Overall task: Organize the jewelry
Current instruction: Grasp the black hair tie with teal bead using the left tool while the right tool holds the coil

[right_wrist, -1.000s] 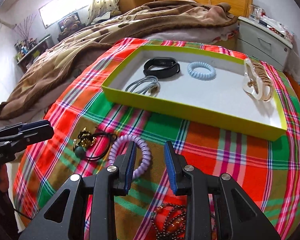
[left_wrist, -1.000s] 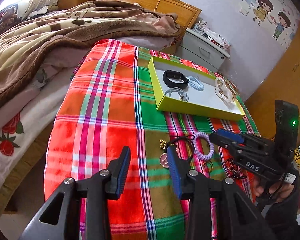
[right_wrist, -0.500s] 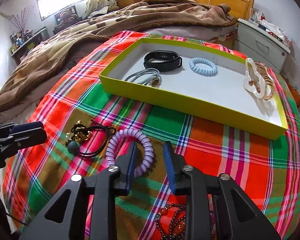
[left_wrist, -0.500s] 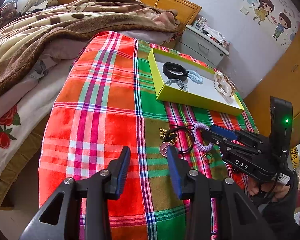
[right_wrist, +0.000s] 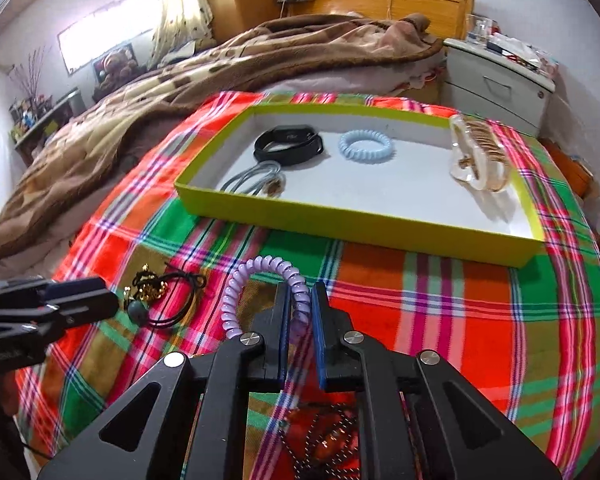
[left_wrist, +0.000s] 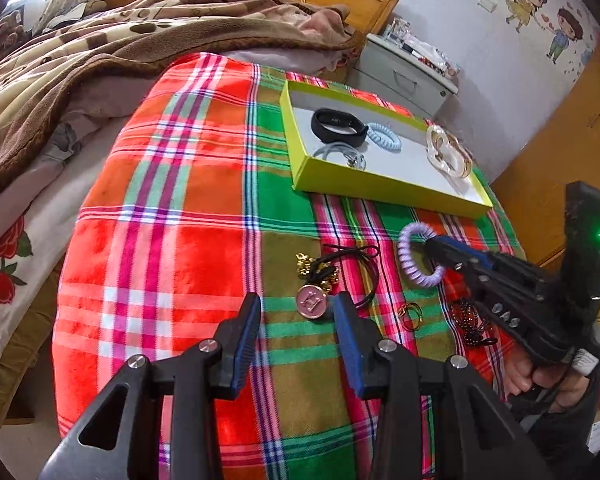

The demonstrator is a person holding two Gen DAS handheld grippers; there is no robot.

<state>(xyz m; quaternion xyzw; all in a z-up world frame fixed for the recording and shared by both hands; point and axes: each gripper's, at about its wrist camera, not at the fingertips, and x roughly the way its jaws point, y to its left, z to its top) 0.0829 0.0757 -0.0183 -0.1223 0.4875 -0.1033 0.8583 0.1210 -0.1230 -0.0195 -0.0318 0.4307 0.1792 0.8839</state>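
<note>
A purple spiral hair tie (right_wrist: 236,300) lies on the plaid cloth. Its near side sits between the pads of my right gripper (right_wrist: 300,308), whose jaws are closing and pinch the coil. From the left wrist view the right gripper (left_wrist: 434,246) holds the tie (left_wrist: 406,252) tilted up off the cloth. My left gripper (left_wrist: 296,308) stands open just short of a pink round pendant (left_wrist: 311,301) on a black cord with gold charms. The yellow-green tray (right_wrist: 340,228) holds a black band (right_wrist: 288,142), a blue spiral tie (right_wrist: 366,146), a grey cord (right_wrist: 256,178) and a clear clip with gold bangles (right_wrist: 476,156).
A gold ring (left_wrist: 410,314) and a dark bead bracelet (left_wrist: 468,320) lie on the cloth near the right gripper. A brown blanket (left_wrist: 100,60) covers the bed at the left and back. Behind the tray stands a white nightstand (left_wrist: 404,68), with a wooden cabinet (left_wrist: 560,140) at the right.
My right gripper's jaws have come together around the purple spiral tie, and the tie now tilts up off the cloth. The left gripper stays open and has barely moved.
</note>
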